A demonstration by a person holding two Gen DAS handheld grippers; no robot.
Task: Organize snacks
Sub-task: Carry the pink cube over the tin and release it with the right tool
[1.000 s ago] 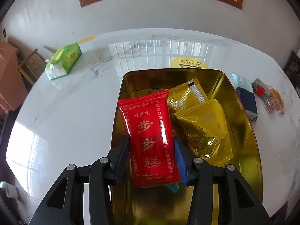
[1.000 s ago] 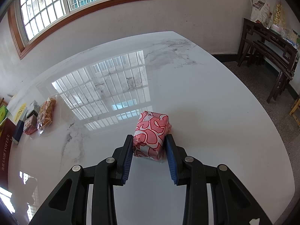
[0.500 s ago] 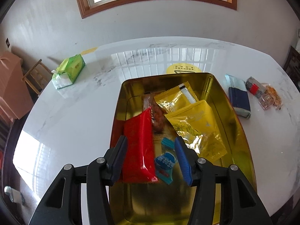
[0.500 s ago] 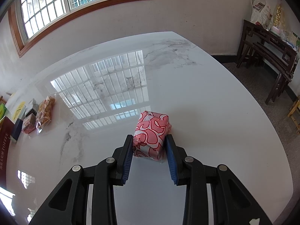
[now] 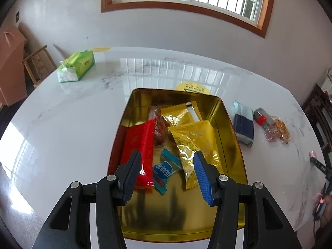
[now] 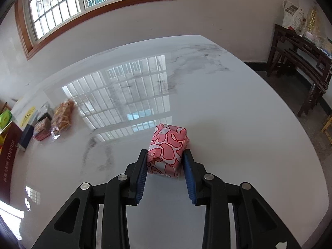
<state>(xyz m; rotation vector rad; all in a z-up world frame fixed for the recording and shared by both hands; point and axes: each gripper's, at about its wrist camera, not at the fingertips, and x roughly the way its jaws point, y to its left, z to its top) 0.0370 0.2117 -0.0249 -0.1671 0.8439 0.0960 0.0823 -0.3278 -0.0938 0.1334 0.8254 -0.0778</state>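
Pink snack pack (image 6: 167,150) squarely between the right jaws.

My left claw (image 5: 167,167) now stands open and drawn back above the gold tin (image 5: 232,128); the red packet (image 5: 141,145) I gripped a second ago lies inside it.

Your two grippers: matte black, triangular cut-outs.
Left gripper (image 5: 167,171) and right gripper (image 6: 165,173) carry ribbed blue fingers (image 5: 202,175) and silver screws.
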